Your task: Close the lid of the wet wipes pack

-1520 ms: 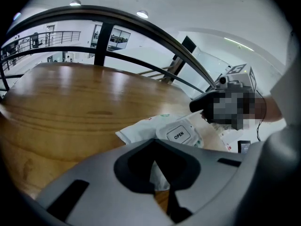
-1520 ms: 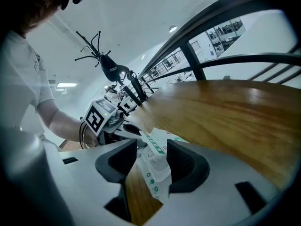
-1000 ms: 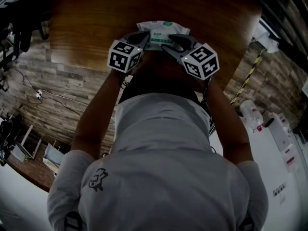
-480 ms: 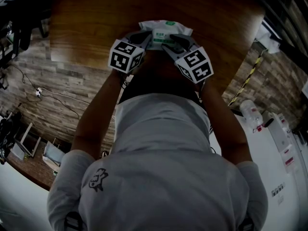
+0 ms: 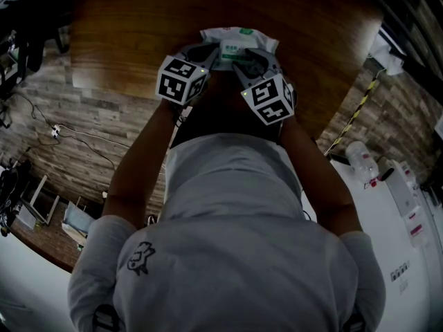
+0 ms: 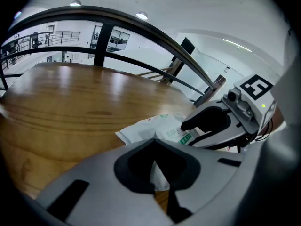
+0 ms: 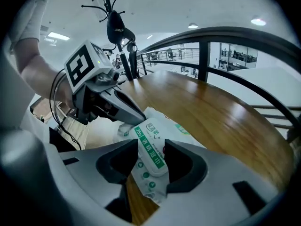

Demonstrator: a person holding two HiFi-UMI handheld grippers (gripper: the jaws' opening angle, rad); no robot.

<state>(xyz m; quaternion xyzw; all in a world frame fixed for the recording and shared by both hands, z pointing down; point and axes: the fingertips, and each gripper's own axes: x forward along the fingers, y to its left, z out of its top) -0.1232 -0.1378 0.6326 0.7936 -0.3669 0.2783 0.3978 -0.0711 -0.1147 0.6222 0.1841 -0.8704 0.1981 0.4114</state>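
Wet wipes pack (image 7: pixel 165 122), right gripper view: lid (image 7: pixel 151 157) has a green band reading "75%"; beside it, large green Chinese characters, seemingly "酒精湿巾"; a fine line beginning "Alcohol", rest too small; green round icons below, unreadable; green mark on the pack's far side blurred. Left marker cube (image 5: pixel 180 79) and right marker cube (image 5: pixel 268 99): black-and-white square codes, no letters. Shirt (image 5: pixel 235 254): small figure graphic, no wording legible.
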